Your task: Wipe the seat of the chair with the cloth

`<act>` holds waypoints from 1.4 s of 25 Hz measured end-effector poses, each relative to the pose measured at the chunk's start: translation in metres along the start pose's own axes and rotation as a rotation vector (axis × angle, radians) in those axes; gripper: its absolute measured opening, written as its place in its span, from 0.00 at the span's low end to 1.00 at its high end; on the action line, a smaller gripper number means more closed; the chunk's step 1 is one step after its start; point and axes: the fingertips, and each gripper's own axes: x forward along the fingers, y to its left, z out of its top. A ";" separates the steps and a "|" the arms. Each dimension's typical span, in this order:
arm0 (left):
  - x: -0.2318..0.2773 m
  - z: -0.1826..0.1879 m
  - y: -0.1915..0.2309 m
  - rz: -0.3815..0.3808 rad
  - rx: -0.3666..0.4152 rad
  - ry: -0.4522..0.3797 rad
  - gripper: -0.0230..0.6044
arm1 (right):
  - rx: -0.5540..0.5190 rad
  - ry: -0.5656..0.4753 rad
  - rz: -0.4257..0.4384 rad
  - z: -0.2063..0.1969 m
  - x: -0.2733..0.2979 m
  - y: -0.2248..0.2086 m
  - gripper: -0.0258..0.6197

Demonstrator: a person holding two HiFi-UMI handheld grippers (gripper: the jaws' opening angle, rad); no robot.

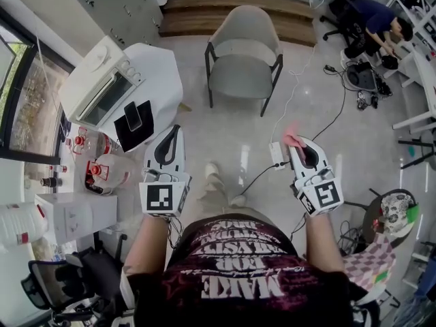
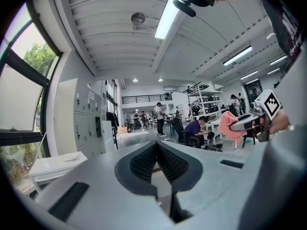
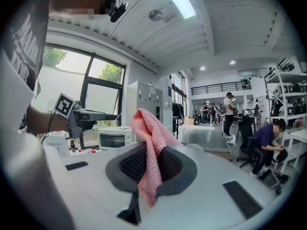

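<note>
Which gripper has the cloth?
The right gripper: the pink cloth is pinched between its jaws. The left gripper is shut with nothing between its jaws.

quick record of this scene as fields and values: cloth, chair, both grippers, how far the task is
cloth: pink, hanging loosely from the grip
right gripper: shut on cloth, held up in the air
left gripper: shut, holding nothing
chair: grey, upright on the floor ahead of the person, seat bare
contact: neither gripper nor the cloth touches the chair
task state: wiping not yet begun
to the person's left: toaster oven on a white table
</note>
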 end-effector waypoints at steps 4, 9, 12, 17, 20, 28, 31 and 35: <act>0.013 0.001 0.002 -0.027 0.009 -0.004 0.05 | 0.015 -0.006 -0.020 0.003 0.007 -0.004 0.09; 0.035 0.002 0.012 -0.053 0.007 -0.010 0.05 | 0.010 -0.007 -0.046 0.006 0.023 -0.007 0.09; 0.049 0.004 0.019 -0.072 0.013 -0.018 0.05 | 0.014 0.001 -0.053 0.005 0.036 -0.008 0.09; 0.074 0.002 0.044 -0.076 0.008 -0.021 0.05 | 0.008 0.007 -0.063 0.012 0.064 -0.012 0.09; 0.091 0.003 0.056 -0.085 0.009 -0.030 0.05 | 0.002 0.004 -0.073 0.018 0.082 -0.017 0.09; 0.133 -0.002 0.090 -0.123 0.003 -0.040 0.05 | -0.016 0.005 -0.109 0.031 0.128 -0.026 0.09; 0.147 -0.001 0.102 -0.136 -0.001 -0.050 0.05 | -0.020 0.008 -0.125 0.035 0.142 -0.028 0.09; 0.162 -0.004 0.112 -0.175 -0.007 -0.058 0.05 | -0.027 0.010 -0.150 0.041 0.157 -0.027 0.09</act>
